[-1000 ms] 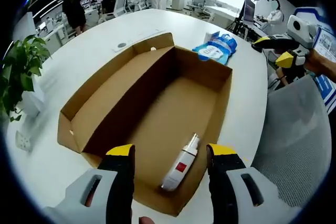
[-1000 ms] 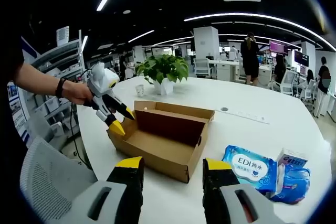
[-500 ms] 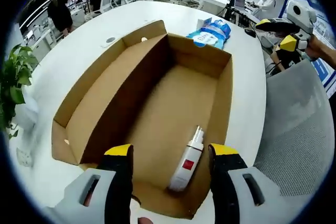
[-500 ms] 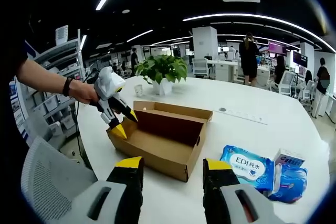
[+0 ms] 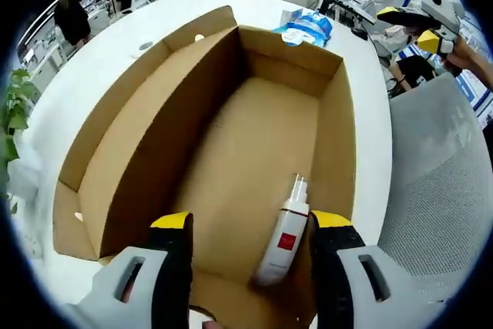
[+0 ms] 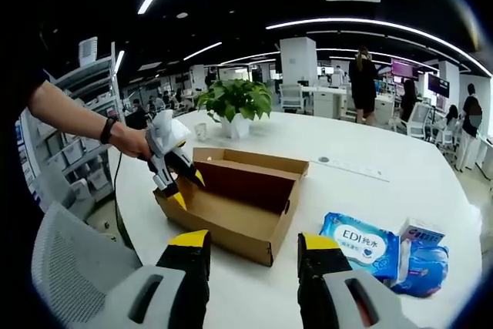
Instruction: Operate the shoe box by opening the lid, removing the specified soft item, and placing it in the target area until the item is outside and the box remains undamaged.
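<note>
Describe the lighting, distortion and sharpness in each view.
Left gripper view: even light, fisheye bends the shoe box walls, bottle sharp, a soft shadow along the inner left wall. Right gripper view: bright ceiling strips, dark upper half, table glare mild, edges curved.

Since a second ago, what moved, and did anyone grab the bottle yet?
The left gripper has dipped lower toward the open shoe box, its open jaws closing in around the white bottle without gripping it. Nothing was taken or let go. The box, the bottle, the blue wipes packs and the right gripper stayed put.
</note>
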`<state>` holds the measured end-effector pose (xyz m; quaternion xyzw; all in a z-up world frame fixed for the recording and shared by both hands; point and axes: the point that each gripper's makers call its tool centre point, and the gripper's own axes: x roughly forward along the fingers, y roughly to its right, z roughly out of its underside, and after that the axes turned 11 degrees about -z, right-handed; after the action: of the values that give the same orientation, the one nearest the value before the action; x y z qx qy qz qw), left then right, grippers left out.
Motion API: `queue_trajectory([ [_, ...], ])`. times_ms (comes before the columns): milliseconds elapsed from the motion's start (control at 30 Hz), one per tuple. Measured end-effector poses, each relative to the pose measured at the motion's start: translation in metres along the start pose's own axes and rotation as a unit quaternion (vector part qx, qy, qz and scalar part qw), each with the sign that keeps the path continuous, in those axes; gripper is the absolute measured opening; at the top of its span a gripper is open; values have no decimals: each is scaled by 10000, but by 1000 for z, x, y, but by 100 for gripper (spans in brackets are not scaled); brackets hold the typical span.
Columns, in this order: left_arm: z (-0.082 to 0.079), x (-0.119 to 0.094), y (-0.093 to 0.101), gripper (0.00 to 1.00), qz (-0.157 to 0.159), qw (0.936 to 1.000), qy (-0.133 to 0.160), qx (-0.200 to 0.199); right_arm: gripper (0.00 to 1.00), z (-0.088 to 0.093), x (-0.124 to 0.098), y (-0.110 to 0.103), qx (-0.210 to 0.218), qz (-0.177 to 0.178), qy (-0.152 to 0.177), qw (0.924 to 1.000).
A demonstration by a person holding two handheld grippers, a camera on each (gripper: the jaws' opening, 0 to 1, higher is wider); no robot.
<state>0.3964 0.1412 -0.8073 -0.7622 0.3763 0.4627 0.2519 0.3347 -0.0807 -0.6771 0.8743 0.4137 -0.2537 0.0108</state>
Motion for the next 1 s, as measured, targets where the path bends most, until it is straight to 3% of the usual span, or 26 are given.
queue_trajectory([
  [133,1,4,4,61,115,9999,-56,48,43,0,3,0,5,-25,-22,10000],
  [433,8,16,8,60,130,9971,-329,671,42,0,7,4,74,-16,-16,10000],
  [767,6,14,3,65,141,9971,-379,647,42,1,15,11,158,-2,-21,9999],
  [1000,5,10,-2,60,107,9966,-352,737,42,4,20,10,235,-43,-5,9997],
])
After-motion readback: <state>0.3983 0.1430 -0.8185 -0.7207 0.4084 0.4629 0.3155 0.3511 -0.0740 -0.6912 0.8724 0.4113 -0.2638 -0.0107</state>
